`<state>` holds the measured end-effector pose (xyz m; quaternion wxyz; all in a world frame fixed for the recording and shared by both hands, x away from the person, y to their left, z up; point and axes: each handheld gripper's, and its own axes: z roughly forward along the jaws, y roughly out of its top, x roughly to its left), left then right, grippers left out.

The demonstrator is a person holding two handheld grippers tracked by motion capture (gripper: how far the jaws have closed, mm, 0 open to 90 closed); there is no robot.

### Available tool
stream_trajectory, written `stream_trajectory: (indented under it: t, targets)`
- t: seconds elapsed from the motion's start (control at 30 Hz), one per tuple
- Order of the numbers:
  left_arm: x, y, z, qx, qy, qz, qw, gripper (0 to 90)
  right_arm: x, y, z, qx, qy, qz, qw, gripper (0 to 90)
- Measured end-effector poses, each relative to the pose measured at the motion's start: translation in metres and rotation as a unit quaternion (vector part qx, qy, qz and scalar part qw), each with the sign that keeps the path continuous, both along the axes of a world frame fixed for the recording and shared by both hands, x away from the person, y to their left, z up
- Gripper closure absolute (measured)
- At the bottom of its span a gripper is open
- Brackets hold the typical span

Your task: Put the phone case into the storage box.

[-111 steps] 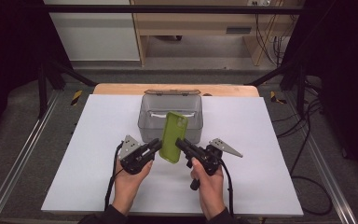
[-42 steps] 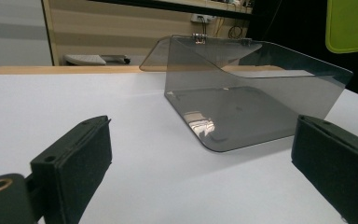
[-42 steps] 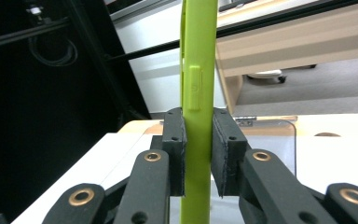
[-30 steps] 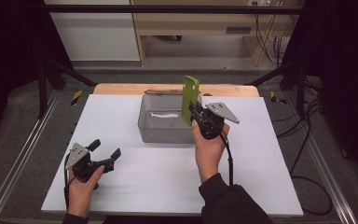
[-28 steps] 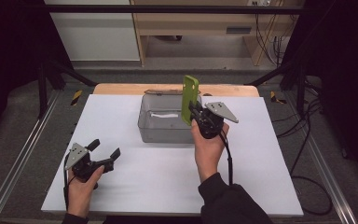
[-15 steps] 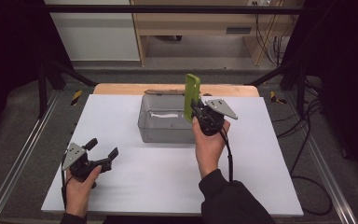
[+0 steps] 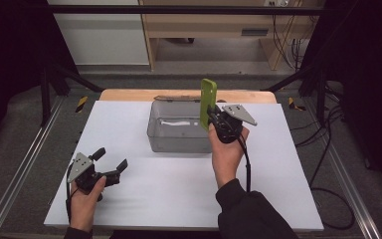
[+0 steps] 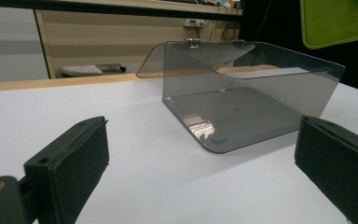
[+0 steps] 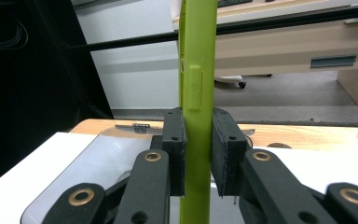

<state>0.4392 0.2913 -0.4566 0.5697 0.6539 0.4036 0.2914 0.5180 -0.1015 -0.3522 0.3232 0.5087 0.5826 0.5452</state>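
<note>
The right gripper (image 7: pixel 213 118) clamps the flat lime-green plastic phone case (image 7: pixel 207 103) upright above the smoky transparent box's (image 7: pixel 176 134) right end; the left gripper (image 7: pixel 110 165), near left, gapes empty.

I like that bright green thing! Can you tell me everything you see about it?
The green phone case is lime-coloured and looks like soft rubbery plastic, with rounded corners and a raised button strip on its thin edge. It stands upright in the air above the right end of the smoky see-through box. The right tool pinches its lower part between two black pads. Nothing else touches it.
</note>
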Motion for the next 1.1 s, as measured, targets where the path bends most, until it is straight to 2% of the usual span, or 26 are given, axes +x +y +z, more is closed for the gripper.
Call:
stream_trajectory:
  t: [0.5,1.1]
  targets:
    - [0.000,-0.002,0.000,0.004,-0.001,-0.004,1.0000,2.7,0.006,-0.005,0.001,-0.003,0.007,-0.010,0.9999,77.6]
    - [-0.001,-0.006,0.000,0.013,-0.002,-0.010,0.9999,2.7,0.014,-0.005,-0.006,-0.026,0.024,-0.029,0.9989,77.6]
